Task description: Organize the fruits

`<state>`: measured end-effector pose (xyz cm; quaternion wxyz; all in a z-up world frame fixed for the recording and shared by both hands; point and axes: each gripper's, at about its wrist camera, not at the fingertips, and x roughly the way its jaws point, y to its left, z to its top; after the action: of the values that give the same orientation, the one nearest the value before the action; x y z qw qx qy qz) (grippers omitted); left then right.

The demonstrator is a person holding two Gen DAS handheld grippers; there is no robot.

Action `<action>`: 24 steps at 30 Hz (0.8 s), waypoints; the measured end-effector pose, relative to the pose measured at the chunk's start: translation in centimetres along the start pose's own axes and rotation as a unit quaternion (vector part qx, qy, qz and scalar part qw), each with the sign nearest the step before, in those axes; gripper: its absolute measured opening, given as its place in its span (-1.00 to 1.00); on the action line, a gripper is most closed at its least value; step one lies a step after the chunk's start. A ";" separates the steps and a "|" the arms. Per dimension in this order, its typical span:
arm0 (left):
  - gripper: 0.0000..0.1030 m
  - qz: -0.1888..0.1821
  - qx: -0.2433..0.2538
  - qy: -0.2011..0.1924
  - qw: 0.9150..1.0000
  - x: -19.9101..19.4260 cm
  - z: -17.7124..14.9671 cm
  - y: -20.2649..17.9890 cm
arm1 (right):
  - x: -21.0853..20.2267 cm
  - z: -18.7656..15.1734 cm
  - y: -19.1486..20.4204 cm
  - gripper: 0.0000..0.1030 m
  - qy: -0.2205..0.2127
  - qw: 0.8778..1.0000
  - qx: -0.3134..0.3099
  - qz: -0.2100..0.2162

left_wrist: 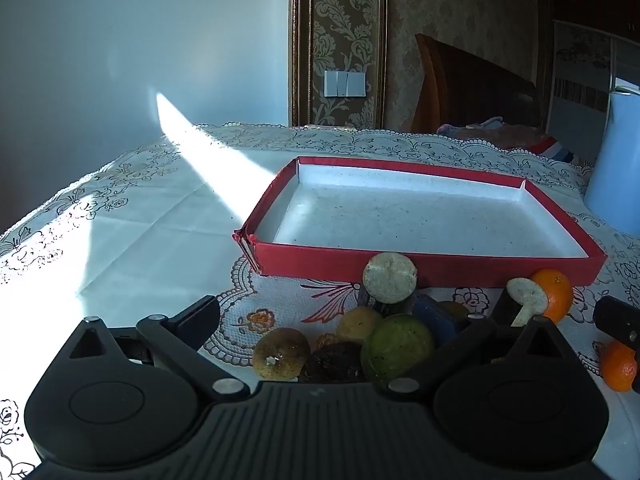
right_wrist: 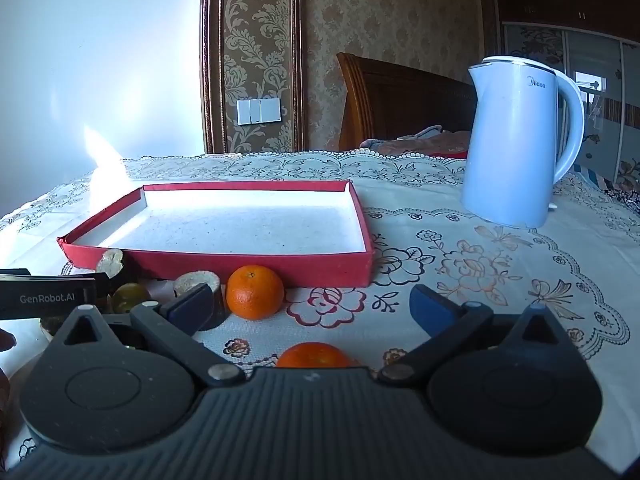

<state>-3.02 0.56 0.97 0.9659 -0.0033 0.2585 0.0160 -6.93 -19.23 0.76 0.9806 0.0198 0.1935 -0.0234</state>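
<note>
Red tray (right_wrist: 224, 258) sits mid tabletop (right_wrist: 500, 280), nothing inside, near wall facing fruit. Fruit all outside it: brownish-green pile (left_wrist: 360, 340) just beside near wall, orange (right_wrist: 254, 291) close to wall too, second orange (right_wrist: 312, 355) nearer camera. Kettle (right_wrist: 520, 144) right of tray, well apart, decent open cloth between. Sunlit stretch left of tray bare. Left tongs (left_wrist: 356, 316) spread wide over pile, gripping nothing. Right tongs (right_wrist: 316, 306) wide open too, second orange between fingers, not pinched.
</note>
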 end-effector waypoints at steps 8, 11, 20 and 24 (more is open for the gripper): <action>1.00 0.003 0.005 -0.008 1.000 -0.3 0.0 -0.2 | -0.2 0.1 -0.2 1.00 -0.003 1.000 0.007 0.000; 1.00 0.004 0.008 -0.010 1.000 -0.4 0.0 -0.3 | -0.4 0.0 -0.1 1.00 -0.005 1.000 0.007 0.000; 1.00 0.004 0.007 -0.014 1.000 -0.4 0.1 -0.2 | -0.4 0.2 -0.2 1.00 -0.006 1.000 0.006 -0.002; 1.00 0.006 0.006 -0.017 1.000 -0.5 0.0 -0.1 | -0.3 0.1 -0.2 1.00 -0.007 1.000 0.005 -0.002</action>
<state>-3.43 0.46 1.23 0.9701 0.0041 0.2417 0.0205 -7.17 -19.45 0.92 0.9818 0.0241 0.1867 -0.0264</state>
